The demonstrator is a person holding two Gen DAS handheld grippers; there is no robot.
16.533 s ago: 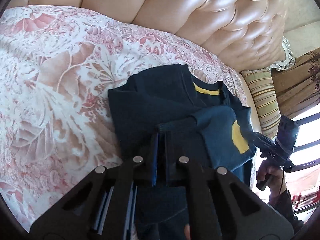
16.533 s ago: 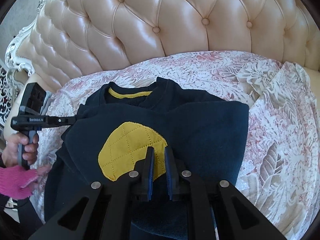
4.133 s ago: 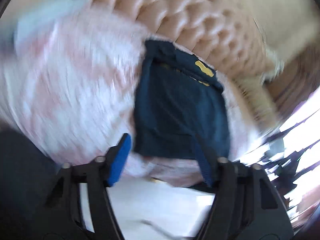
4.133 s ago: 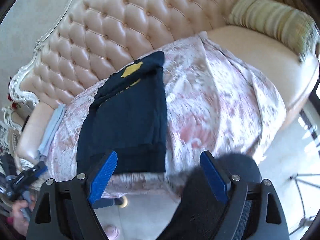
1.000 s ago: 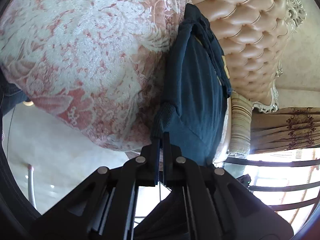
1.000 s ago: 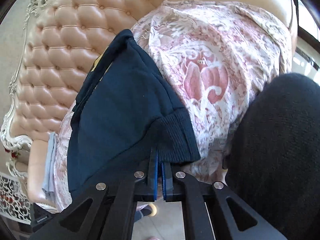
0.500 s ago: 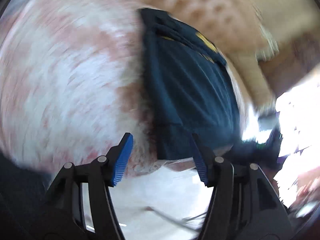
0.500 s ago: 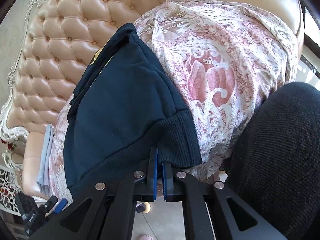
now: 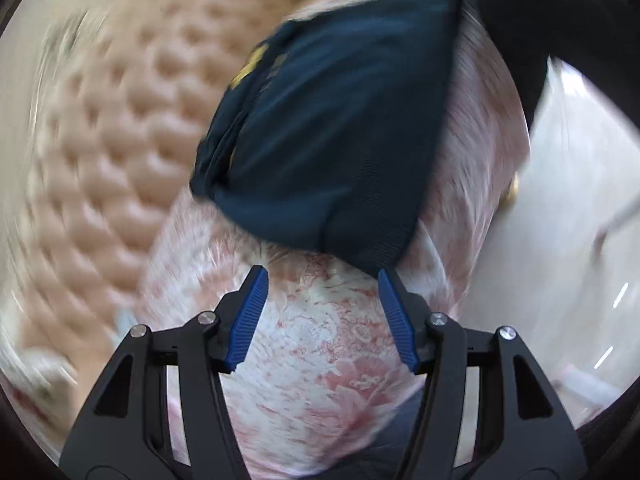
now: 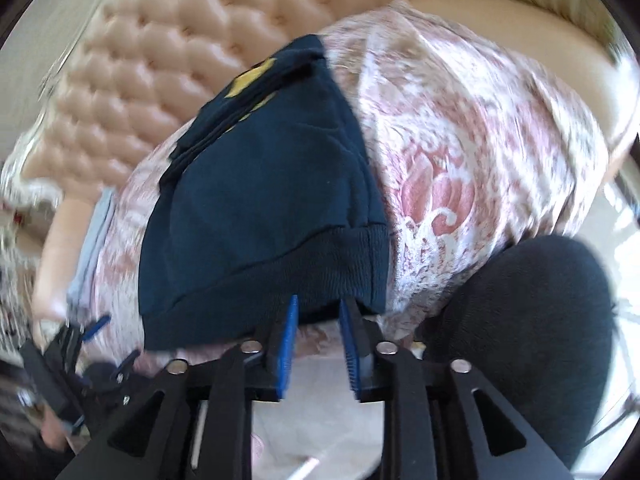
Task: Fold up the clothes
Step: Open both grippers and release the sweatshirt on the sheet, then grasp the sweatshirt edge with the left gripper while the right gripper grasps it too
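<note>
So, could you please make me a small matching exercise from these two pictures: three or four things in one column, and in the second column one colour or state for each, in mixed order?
Things:
1. sweater
2. sofa back
3. floral cover
4. left gripper

Colour or state:
A. pink and white pattern
B. dark navy, folded
C. jaws apart, nothing between them
D. beige, tufted with buttons

Right pairs: 1-B, 2-D, 3-A, 4-C
</note>
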